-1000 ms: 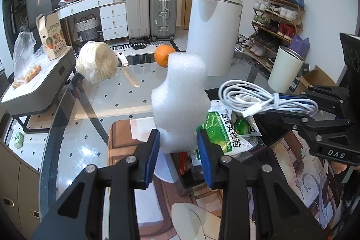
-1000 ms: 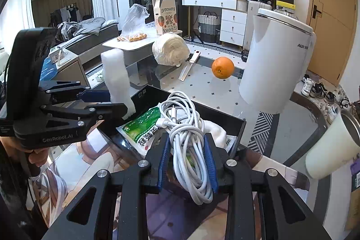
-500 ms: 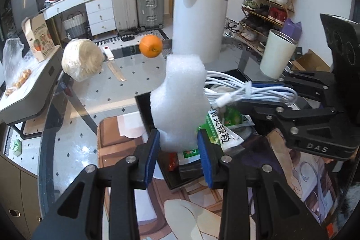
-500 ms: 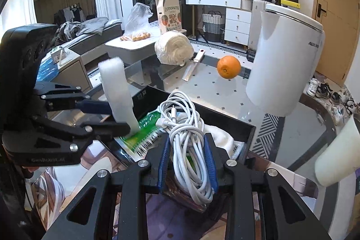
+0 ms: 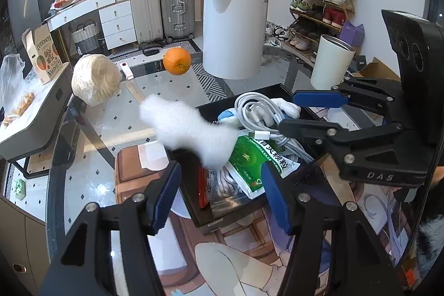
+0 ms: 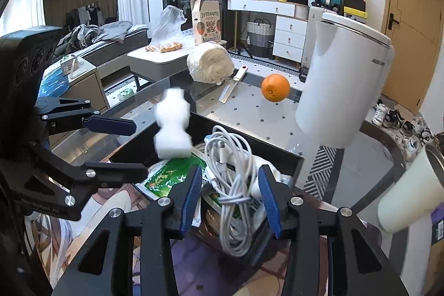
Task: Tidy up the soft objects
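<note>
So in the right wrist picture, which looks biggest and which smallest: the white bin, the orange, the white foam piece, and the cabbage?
As they look in that view, largest to smallest:
1. white bin
2. cabbage and white foam piece: they look about alike, and the foam is nearer the camera, so I won't rank them
3. orange

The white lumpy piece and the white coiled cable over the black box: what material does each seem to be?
White lumpy piece: probably packing foam, matte, with a grainy, fuzzy surface and uneven pinched outline. Coiled cable: smooth, slightly glossy plastic sheath, likely rubbery, with a hard white connector. Black box: rigid, dark walls; material unclear.
</note>
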{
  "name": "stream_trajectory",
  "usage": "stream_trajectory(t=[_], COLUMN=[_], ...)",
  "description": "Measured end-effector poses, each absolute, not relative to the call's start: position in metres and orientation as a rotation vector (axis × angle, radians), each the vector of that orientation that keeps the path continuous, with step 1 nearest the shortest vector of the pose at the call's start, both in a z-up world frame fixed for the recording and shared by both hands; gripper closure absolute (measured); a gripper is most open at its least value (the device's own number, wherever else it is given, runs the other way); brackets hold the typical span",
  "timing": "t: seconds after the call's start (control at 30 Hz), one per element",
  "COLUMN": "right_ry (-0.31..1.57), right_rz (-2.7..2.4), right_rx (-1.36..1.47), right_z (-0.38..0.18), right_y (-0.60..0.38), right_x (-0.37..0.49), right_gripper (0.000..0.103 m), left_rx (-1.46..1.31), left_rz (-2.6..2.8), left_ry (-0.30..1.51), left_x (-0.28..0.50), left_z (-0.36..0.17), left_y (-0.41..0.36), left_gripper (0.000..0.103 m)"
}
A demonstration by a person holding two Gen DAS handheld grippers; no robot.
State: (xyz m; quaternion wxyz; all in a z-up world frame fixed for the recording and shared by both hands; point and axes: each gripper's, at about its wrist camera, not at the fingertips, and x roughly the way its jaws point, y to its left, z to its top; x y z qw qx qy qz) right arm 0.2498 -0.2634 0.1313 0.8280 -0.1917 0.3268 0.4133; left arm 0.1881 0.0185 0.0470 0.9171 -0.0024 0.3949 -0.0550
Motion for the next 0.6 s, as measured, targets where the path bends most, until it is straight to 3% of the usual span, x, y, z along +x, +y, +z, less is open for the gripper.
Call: stream_trajectory(t=[0.17, 0.3, 0.4, 0.6], right_ry=[0.688, 0.671, 0.659, 0.632], right_rz=[0.865, 0.849, 0.837, 0.802], right_rx=[-0.384, -0.345, -0.311, -0.281], right_z=[0.132, 0.134, 0.135, 0.136], right_y=[-0.276, -0.288, -0.298, -0.309], right_x=[0.245, 0.237, 0.229, 0.211], right_gripper=[0.05, 0.02, 0.016, 0.002], left_rx=[-0.008, -0.005, -0.016, -0.04], left_rz=[-0.125, -0.134, -0.126, -0.078], left_ry=[0.776, 0.72, 0.682, 0.617], left_x=[0.179, 0.168, 0.161, 0.144], left_z=[0.049, 0.052, 0.054, 0.054], left_y=[0.018, 0.018, 0.018, 0.022], left_gripper=[0.023, 0.016, 0.006, 0.0])
